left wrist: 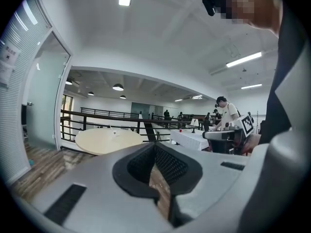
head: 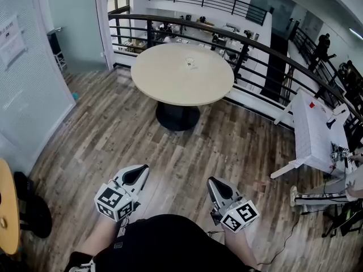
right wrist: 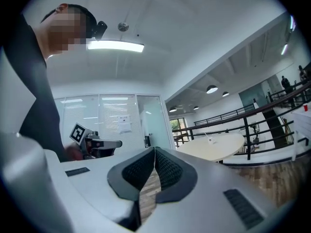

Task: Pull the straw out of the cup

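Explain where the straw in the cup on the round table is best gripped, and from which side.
Take the straw by its bare upper part, above the rim of the cup, probably from above: it leans out of the cup, which stands free on the round table. It is too far to tell more.

The head view looks forward and steeply down from the person's head onto the wooden floor; the left gripper and right gripper sit close at its bottom edge, the round table well ahead; the left gripper view rides low on its gripper, facing nearly level along the jaws, the table far off at left; the right gripper view does likewise, the table at right; all three share that table and the railing beyond its far edge.
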Demonstrator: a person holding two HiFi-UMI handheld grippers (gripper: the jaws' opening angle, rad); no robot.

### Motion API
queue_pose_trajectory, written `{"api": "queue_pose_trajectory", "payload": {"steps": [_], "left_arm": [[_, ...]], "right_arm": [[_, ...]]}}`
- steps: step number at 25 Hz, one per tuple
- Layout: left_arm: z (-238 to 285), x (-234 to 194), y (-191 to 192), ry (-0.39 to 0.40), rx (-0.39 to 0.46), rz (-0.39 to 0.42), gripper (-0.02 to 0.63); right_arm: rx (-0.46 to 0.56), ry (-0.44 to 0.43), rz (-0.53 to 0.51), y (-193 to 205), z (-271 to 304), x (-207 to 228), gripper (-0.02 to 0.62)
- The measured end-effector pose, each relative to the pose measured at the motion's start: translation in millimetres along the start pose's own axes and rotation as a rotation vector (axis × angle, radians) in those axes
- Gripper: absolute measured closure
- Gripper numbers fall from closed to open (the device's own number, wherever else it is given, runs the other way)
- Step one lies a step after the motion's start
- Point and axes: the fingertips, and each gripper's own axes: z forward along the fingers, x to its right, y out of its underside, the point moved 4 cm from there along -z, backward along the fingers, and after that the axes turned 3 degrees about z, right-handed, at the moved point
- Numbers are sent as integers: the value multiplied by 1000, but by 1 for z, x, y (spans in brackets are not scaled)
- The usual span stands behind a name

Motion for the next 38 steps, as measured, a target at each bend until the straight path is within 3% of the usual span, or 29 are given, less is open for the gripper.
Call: {"api": "queue_pose_trajectory", "payload": {"steps": [9,18,26,38], "left_arm": [[39,14,2,-19,-2,-39,598],[97,-10,4,20,-12,-53,598],[164,-80,-4,24,-8,-71,598],[259,-221,-30,82,-5,-66,598]], "right_arm": [[-18,26,66,7,-36,41,572],[-40,53,103,8,-15,82,572],[-46,58,127,-5,63,140,572],[-51,37,99,-41,235,212,572]]}}
